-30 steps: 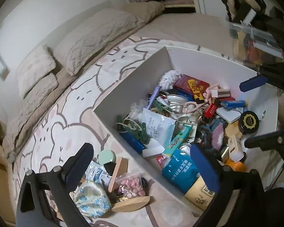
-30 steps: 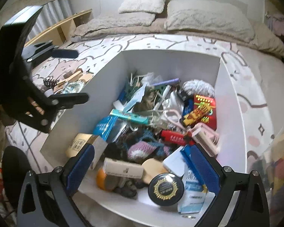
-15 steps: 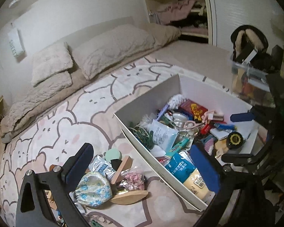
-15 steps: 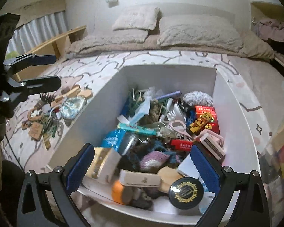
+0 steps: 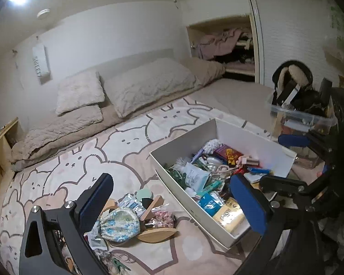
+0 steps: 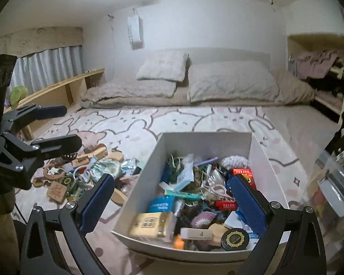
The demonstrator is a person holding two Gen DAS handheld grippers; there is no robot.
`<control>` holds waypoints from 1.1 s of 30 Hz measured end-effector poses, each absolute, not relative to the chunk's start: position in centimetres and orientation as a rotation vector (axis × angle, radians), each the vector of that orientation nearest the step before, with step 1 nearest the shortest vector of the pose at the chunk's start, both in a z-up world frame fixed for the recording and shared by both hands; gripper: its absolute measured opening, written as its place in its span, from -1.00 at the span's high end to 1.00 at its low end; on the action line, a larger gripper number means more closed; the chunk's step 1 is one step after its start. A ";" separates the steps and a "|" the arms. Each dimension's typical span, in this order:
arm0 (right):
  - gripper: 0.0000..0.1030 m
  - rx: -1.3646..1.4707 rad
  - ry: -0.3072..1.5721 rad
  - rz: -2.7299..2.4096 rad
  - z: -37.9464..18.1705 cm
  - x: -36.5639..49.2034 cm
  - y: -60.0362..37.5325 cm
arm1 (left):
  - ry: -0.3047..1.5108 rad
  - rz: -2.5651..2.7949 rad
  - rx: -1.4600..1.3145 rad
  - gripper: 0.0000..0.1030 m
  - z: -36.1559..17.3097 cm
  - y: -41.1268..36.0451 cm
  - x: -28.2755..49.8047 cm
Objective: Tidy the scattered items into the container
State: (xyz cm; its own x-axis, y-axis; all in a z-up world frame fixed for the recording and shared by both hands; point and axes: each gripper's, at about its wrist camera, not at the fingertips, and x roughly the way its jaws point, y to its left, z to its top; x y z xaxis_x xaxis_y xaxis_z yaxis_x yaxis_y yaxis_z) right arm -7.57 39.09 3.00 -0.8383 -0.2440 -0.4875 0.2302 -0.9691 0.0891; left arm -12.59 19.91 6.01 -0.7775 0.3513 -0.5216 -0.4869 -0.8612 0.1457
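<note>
Hovering wide-open above box rim [image 6: 206, 133]

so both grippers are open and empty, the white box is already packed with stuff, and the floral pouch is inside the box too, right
Not quite. The floral pouch is not in the white box; it lies on the bedspread beside it, in the pile of items not yet tidied, as the left wrist view shows. The rest holds: the left gripper and right gripper are open and empty, and the box is packed.

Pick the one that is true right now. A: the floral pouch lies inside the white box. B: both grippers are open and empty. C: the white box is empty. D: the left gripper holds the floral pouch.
B: the left gripper and right gripper both stand wide apart with nothing between them; the floral pouch lies on the bed beside the full white box.
</note>
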 end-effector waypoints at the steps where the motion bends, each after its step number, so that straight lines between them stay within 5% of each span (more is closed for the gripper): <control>1: -0.96 0.742 -0.039 -2.797 3.2 -7.2 38.8 | 0.353 2.582 -0.672 -0.99 6.2 19.5 -12.1; 33: -0.99 0.651 0.037 -2.937 4.6 0.3 34.9 | 0.132 2.665 -0.539 -0.99 4.7 12.0 -4.7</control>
